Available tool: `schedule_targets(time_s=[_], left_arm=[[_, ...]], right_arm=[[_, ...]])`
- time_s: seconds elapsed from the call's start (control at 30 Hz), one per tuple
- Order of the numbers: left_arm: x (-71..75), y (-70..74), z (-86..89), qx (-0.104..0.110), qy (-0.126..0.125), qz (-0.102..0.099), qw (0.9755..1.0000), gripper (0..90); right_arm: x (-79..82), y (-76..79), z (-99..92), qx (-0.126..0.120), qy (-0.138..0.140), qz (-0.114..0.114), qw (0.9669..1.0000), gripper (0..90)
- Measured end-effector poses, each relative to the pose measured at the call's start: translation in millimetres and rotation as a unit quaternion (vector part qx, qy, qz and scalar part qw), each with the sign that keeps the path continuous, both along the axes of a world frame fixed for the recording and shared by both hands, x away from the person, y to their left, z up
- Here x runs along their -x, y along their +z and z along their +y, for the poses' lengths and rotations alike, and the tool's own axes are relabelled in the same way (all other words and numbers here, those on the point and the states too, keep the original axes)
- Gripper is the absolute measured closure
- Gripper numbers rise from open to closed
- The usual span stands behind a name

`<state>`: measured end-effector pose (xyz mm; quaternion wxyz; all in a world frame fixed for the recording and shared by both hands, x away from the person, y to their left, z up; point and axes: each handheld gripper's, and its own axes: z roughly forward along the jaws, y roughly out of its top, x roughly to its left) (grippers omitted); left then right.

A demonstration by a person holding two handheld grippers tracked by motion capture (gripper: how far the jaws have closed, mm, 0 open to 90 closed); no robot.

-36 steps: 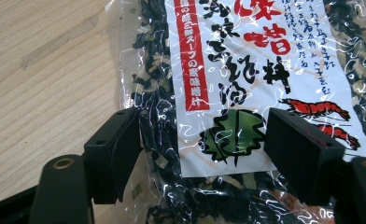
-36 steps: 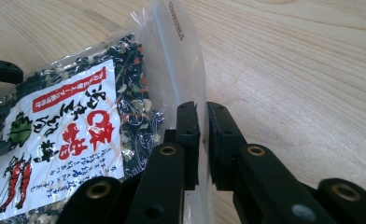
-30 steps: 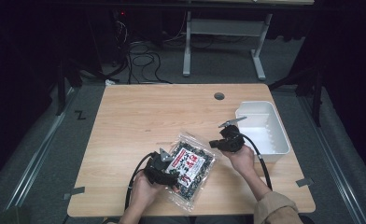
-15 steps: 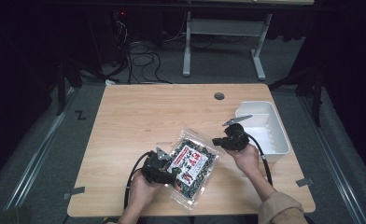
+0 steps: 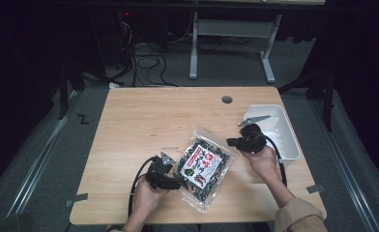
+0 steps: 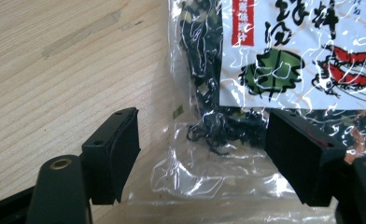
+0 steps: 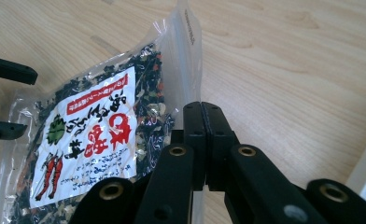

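Here: right gripper (image 7: 203, 140) pinched tight on the sealed edge of the dried-seaweed packet (image 5: 204, 166) mid-table, likely to lift it; left gripper (image 6: 202, 154) spread wide around its opposite end.

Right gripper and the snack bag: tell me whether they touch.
Touching. In the right gripper view, the right gripper has its jaws shut on the clear edge of the snack bag.
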<state>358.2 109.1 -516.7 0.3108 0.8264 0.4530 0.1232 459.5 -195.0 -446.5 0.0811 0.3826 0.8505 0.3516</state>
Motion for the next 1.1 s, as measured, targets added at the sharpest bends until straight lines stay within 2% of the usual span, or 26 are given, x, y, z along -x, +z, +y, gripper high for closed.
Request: schedule_targets(time_s=[0.1,0.37,0.5,0.7,0.9,1.1], left_arm=[[0.5,1.1,1.5,0.001,0.003,-0.005,1.0,27.1],[0.0,1.2,2.9,0.007,0.008,-0.004,0.9999,27.4],[0.6,2.7,4.7,0.007,0.011,-0.011,0.9999,27.4],[0.2,2.4,6.1,0.015,0.016,-0.008,0.9997,27.4],[0.5,3.1,8.1,0.016,0.021,-0.012,0.9996,27.3],[0.0,2.5,7.9,0.017,0.021,-0.01,0.9996,27.3]], right_arm=[[2.2,6.4,-1.1,0.005,0.003,-0.007,1.0,90.0],[6.6,25.5,-0.8,0.015,0.009,-0.023,0.9996,90.0],[9.3,40.6,-1.0,0.018,0.022,-0.039,0.9988,90.0],[12.9,52.3,-0.7,0.021,0.033,-0.051,0.9979,90.0],[13.2,67.0,-1.1,0.021,0.031,-0.06,0.9975,90.0],[15.6,84.1,0.2,0.024,0.036,-0.078,0.996,90.0]])
